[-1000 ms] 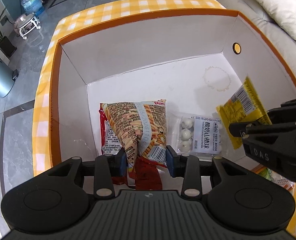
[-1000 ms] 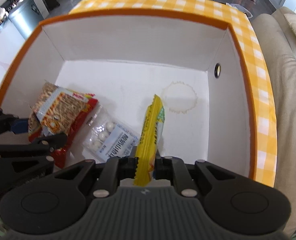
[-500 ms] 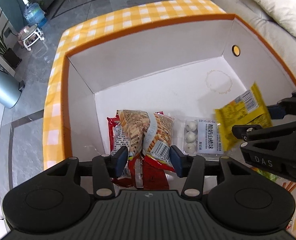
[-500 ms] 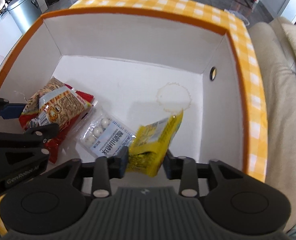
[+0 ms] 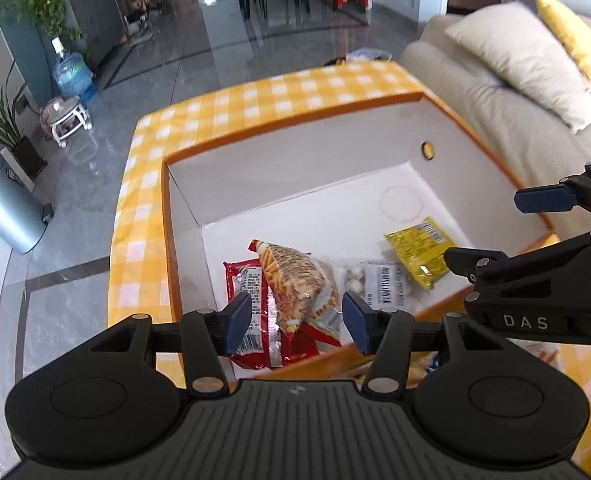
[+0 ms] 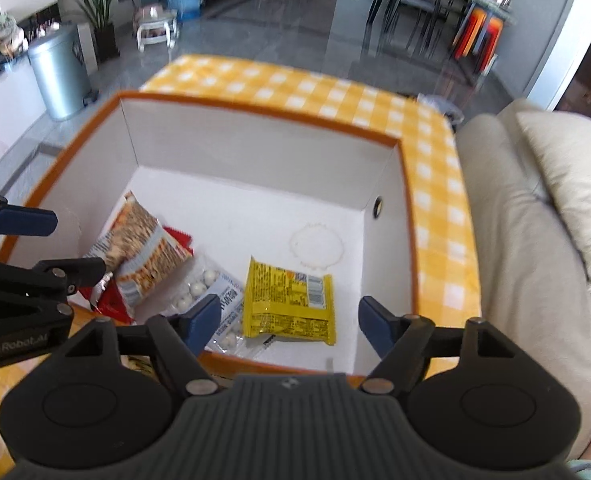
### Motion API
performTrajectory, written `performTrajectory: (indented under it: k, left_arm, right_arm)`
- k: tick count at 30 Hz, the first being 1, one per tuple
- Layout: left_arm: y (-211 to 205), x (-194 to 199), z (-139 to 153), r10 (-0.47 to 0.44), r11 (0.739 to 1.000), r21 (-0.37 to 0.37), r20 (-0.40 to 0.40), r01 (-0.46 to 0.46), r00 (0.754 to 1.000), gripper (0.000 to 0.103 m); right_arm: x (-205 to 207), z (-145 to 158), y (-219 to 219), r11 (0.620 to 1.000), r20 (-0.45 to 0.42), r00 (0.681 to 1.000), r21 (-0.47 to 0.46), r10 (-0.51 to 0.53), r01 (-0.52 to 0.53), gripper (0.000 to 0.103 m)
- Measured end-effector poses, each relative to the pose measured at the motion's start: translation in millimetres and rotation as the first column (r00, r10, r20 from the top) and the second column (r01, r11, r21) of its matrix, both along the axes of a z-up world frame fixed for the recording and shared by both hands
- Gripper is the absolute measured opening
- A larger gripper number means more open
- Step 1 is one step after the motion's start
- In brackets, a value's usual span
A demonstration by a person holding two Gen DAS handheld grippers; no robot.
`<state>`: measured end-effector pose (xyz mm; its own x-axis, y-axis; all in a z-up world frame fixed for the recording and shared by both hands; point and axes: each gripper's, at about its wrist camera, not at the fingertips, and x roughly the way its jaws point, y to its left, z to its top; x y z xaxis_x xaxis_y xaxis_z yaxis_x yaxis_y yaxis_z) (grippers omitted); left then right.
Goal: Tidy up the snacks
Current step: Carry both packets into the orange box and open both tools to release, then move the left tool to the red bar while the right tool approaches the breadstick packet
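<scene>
A white box with an orange rim (image 5: 295,132) (image 6: 255,116) stands on a yellow checked table. Inside lie a striped stick-snack bag (image 5: 295,280) (image 6: 143,248) on a red packet (image 5: 251,320), a clear pack of white balls (image 5: 379,284) (image 6: 215,296), and a yellow packet (image 5: 419,250) (image 6: 289,304) lying flat. My left gripper (image 5: 297,322) is open and empty above the box's near edge. My right gripper (image 6: 291,326) is open and empty above the yellow packet; it also shows in the left wrist view (image 5: 535,240).
A beige sofa (image 5: 515,92) (image 6: 535,240) with cushions stands to the right of the table. More snack packets (image 5: 427,364) lie on the table in front of the box. A metal bin (image 5: 3,204) and a water bottle (image 5: 71,72) stand on the floor at left.
My right gripper opened and let go of the yellow packet, which now lies flat in the box. Both grippers have risen and pulled back from the box.
</scene>
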<state>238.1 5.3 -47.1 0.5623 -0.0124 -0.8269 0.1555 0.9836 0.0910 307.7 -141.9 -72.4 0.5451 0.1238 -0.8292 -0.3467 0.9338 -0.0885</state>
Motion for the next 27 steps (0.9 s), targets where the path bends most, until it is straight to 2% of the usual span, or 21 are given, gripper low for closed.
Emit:
performTrajectory:
  k: [5,11,16,22,27]
  left_arm:
    - [0,-25,15,0.004,1.0,-0.003,0.058,-0.004,0.998,0.062]
    - [0,-57,22,-0.006,0.999,-0.041,0.076,0.01,0.997,0.062]
    - [2,-83,19,-0.002,0.996,-0.084,0.074,0.008,0.997,0.061]
    - [2,-108,12,0.016,0.992,-0.129,0.075,-0.006,0.997,0.058]
    - [-2,-125,3,0.026,0.988,-0.15,0.053,-0.018,0.998,0.053]
  right_arm:
    - [-36,19,-13,0.998,0.112,0.993,0.065,-0.03,0.023,0.078]
    - [-88,26,-29,0.989,0.198,0.977,0.14,-0.081,0.053,0.079]
    - [-125,20,-38,0.981,0.222,0.968,0.174,-0.12,0.082,0.079]
    - [-163,9,-41,0.984,0.249,0.96,0.156,-0.128,0.091,0.079]
    - [-184,0,-45,0.981,0.222,0.966,0.166,-0.133,0.097,0.079]
